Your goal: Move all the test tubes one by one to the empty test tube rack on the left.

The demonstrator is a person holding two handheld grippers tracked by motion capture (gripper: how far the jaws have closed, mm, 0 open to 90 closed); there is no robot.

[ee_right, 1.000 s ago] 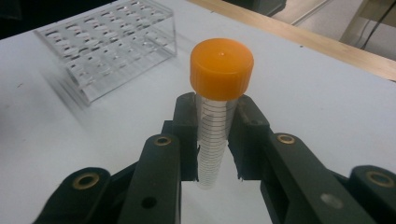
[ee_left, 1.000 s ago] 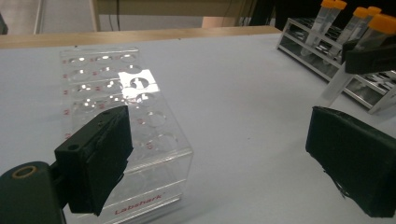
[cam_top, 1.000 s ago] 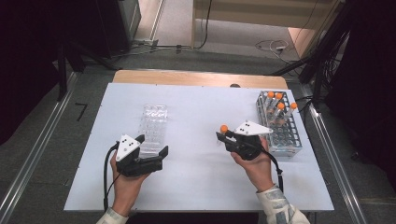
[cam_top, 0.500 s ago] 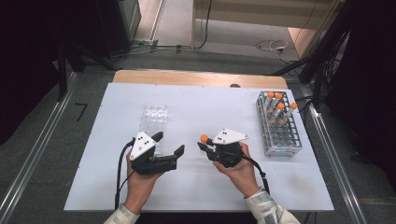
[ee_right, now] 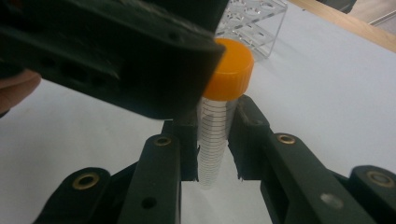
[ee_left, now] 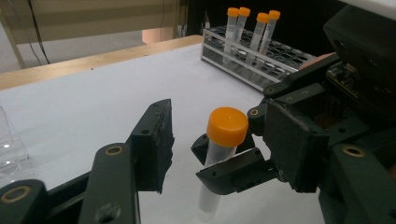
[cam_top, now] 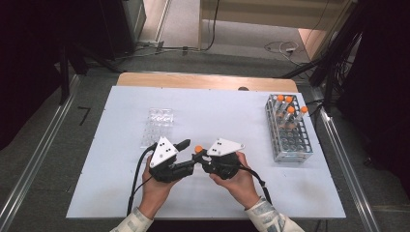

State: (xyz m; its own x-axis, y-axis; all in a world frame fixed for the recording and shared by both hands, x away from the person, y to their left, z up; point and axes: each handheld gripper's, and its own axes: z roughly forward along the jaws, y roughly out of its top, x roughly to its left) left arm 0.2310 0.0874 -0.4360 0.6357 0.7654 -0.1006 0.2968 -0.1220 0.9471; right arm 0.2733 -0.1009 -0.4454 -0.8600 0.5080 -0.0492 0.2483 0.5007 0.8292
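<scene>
This looks like a lab bench set up for recording. A white table (cam_top: 121,193) carries a wire tube rack (cam_top: 289,130) holding clear orange-capped sample tubes (cam_top: 290,109); well to the left of the rack sits a clear plastic well plate (cam_top: 157,126). Beyond the rack, cables (cam_top: 280,47) trail over a grey floor, and metal rails (cam_top: 34,164) flank the table.

Desk (cam_top: 116,193) — white top, wooden strip along the far edge. Metal tube rack (cam_top: 288,129) stands at 2 o'clock near the right edge, with four orange-capped tubes (cam_top: 289,110) upright in its far cells. Clear plastic well plate (cam_top: 157,126) lies at 11 o'clock — well apart from the rack. Cables (cam_top: 283,47) on the floor beyond.
</scene>
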